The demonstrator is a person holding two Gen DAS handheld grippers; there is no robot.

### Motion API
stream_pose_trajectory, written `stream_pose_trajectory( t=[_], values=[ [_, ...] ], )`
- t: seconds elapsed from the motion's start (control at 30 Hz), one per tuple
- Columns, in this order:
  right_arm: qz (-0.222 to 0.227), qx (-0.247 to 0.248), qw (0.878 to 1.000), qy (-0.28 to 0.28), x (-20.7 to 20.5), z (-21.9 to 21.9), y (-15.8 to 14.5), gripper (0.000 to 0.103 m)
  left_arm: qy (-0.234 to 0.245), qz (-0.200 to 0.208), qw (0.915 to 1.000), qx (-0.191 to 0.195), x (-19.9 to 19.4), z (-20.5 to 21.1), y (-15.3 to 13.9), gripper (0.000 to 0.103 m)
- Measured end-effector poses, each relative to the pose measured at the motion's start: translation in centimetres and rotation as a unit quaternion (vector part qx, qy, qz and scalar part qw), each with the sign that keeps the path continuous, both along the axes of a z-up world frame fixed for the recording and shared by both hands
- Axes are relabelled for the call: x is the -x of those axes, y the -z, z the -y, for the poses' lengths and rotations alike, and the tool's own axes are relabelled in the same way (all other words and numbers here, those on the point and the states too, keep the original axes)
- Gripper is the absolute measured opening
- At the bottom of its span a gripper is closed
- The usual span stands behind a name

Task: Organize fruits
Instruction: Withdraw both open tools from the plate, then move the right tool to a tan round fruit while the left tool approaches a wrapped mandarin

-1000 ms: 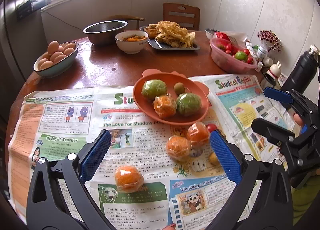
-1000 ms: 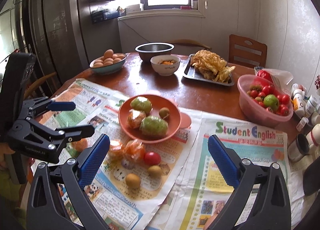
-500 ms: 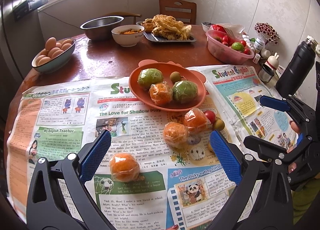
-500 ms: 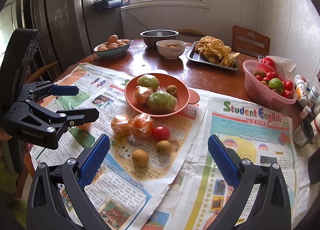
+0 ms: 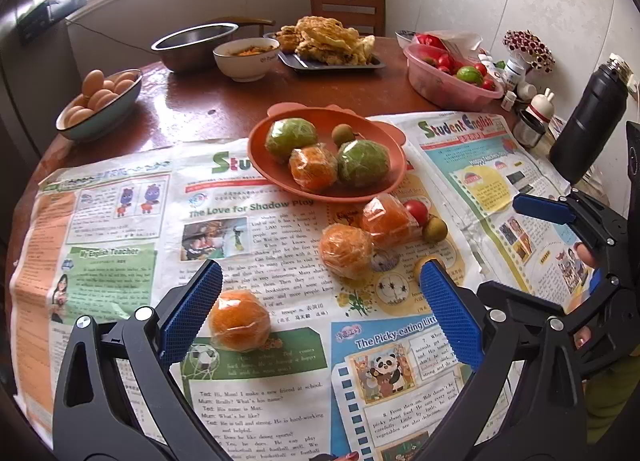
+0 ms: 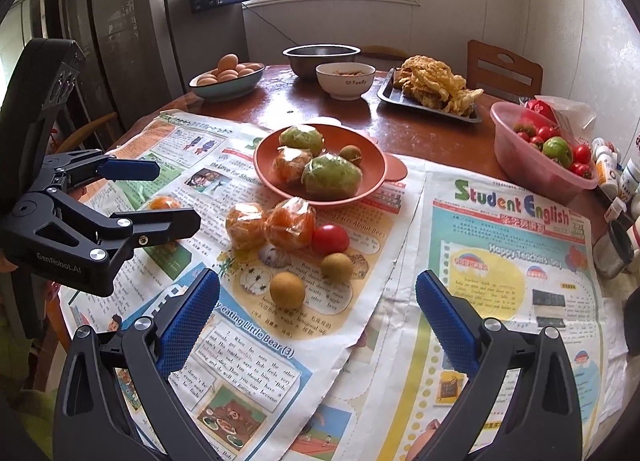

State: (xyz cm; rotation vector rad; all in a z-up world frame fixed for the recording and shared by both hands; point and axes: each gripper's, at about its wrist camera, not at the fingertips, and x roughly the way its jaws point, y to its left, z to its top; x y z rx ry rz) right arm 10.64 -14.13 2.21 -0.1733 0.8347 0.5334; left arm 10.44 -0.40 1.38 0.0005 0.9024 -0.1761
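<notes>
An orange plate on the newspaper holds two green wrapped fruits, a wrapped orange and a small brown fruit. Loose on the paper lie two wrapped oranges, a red tomato and two small brown fruits. One wrapped orange lies apart, just beside my left gripper's left pad. My left gripper is open and holds nothing. My right gripper is open too, hovering near the small brown fruits. Each gripper shows in the other's view.
At the table's back stand a bowl of eggs, a steel bowl, a white bowl, a tray of fried food and a pink tub of tomatoes. A black flask and small bottles crowd the right edge.
Both grippers have come down and forward toward the paper. The lone wrapped orange now sits closer to my left gripper's left pad. No fruit has moved.
</notes>
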Motion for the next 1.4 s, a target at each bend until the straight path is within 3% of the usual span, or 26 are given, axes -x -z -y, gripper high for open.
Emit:
stream_pose_trajectory(
  t=[0.67, 0.7, 0.73, 0.8, 0.87, 0.93, 1.07, 1.13, 1.23, 1.4],
  values=[
    [-0.035, -0.004, 0.999, -0.01, 0.4, -0.7, 3.1, 0.096, 0.041, -0.017, 0.9985, -0.033, -1.6, 1.8, 2.0, 0.093],
    [-0.037, -0.004, 0.999, -0.012, 0.3, -0.8, 3.2, 0.093, 0.042, -0.018, 0.9984, -0.032, -1.8, 1.8, 2.1, 0.093],
    [-0.039, -0.003, 0.999, -0.016, 0.3, -0.9, 3.3, 0.082, 0.047, -0.02, 0.9982, -0.03, -1.9, 1.9, 2.2, 0.092],
    [-0.046, -0.001, 0.999, -0.02, 0.0, -1.2, 3.7, 0.07, 0.051, -0.024, 0.998, -0.03, -2.2, 2.0, 2.5, 0.088],
    [-0.05, -0.001, 0.998, -0.024, 0.0, -1.5, 4.0, 0.067, 0.054, -0.028, 0.9977, -0.028, -2.5, 2.1, 2.7, 0.083],
    [-0.054, -0.001, 0.998, -0.034, -0.2, -1.8, 4.2, 0.055, 0.056, -0.033, 0.9975, -0.026, -2.8, 2.1, 3.0, 0.077],
    [-0.055, -0.004, 0.998, -0.034, -0.8, -2.0, 4.6, 0.043, 0.065, -0.04, 0.9969, -0.02, -3.2, 2.2, 3.3, 0.065],
    [-0.054, -0.003, 0.998, -0.041, -1.0, -2.2, 4.6, 0.032, 0.063, -0.045, 0.9969, -0.017, -3.4, 2.1, 3.6, 0.062],
    [-0.051, -0.003, 0.997, -0.058, -0.9, -2.6, 4.7, 0.025, 0.063, -0.05, 0.9967, -0.012, -3.7, 2.0, 3.9, 0.058],
    [-0.054, -0.009, 0.996, -0.066, -0.5, -2.4, 4.7, 0.025, 0.066, -0.061, 0.9959, -0.008, -4.3, 2.0, 4.6, 0.047]
  ],
)
